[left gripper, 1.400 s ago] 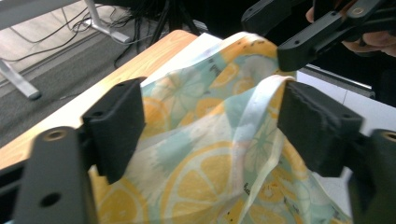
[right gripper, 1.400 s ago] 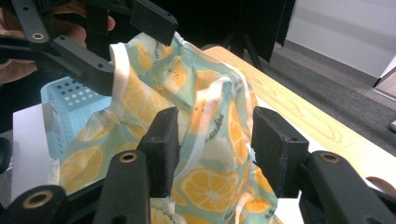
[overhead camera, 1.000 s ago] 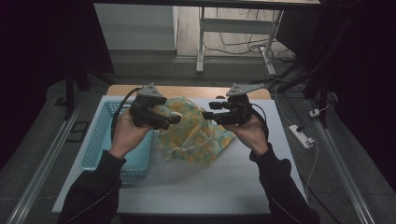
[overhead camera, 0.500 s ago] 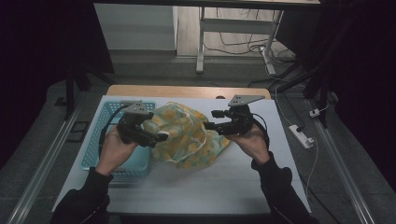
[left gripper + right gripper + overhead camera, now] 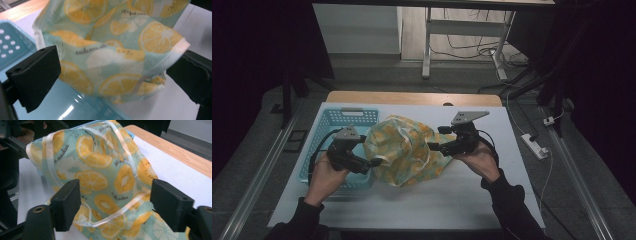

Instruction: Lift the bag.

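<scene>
A pale green cloth (image 5: 404, 150) printed with orange slices lies bunched in the middle of the white table (image 5: 452, 200), its left part over the right rim of a blue basket (image 5: 324, 127). My left gripper (image 5: 373, 162) is at the cloth's left edge. In the left gripper view its jaws (image 5: 112, 75) stand wide, having just been opening, with the cloth (image 5: 112, 50) loose between them. My right gripper (image 5: 434, 146) is at the cloth's right edge. Its jaws (image 5: 117, 205) have also just been opening, and the cloth (image 5: 100, 170) lies between the pads, unpressed.
The blue basket (image 5: 12, 42) takes up the table's left part. A wooden strip (image 5: 412, 97) runs along the far edge. A white power strip (image 5: 534, 146) lies on the floor to the right. Bare white tabletop (image 5: 175, 175) lies beside the cloth.
Both hands have come down toward the table, the left one also nearer and to the left. The cloth has sunk with them and now rests on the table and basket rim.
</scene>
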### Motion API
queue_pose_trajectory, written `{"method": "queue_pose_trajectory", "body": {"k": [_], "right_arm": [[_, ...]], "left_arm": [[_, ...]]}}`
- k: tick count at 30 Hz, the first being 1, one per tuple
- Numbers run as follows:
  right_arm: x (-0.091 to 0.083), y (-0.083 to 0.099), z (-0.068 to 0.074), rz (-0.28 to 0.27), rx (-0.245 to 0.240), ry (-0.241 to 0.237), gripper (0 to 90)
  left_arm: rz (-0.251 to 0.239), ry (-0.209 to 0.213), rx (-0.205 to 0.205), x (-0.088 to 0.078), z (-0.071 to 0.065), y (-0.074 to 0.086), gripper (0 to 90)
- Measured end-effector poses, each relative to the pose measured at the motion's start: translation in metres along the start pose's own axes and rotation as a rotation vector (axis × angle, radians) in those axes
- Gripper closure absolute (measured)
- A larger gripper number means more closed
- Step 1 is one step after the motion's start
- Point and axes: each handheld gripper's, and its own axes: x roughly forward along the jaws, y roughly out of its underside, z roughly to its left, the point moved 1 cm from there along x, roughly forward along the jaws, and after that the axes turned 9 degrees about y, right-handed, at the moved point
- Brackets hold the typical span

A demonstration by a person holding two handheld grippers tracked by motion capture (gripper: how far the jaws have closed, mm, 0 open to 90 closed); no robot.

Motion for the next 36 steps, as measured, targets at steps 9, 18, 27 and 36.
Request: {"method": "queue_pose_trajectory", "body": {"k": [9,18,27,36], "right_arm": [[-0.002,0.01,0.008,0.026,-0.024,0.007,10.6],[-0.01,0.03,0.013,0.018,0.003,0.018,5.7],[-0.029,0.05,0.014,-0.003,0.029,0.077,3.3],[-0.046,0.091,0.016,0.014,0.038,0.118,3.3]], "left_arm": [[-0.009,0.009,-0.03,-0.006,-0.007,0.027,0.0],[-0.046,0.03,-0.098,-0.014,-0.012,0.055,0.0],[-0.082,0.029,-0.139,-0.025,-0.023,0.081,0.0],[-0.145,0.015,-0.198,-0.04,-0.029,0.106,0.0]]}}
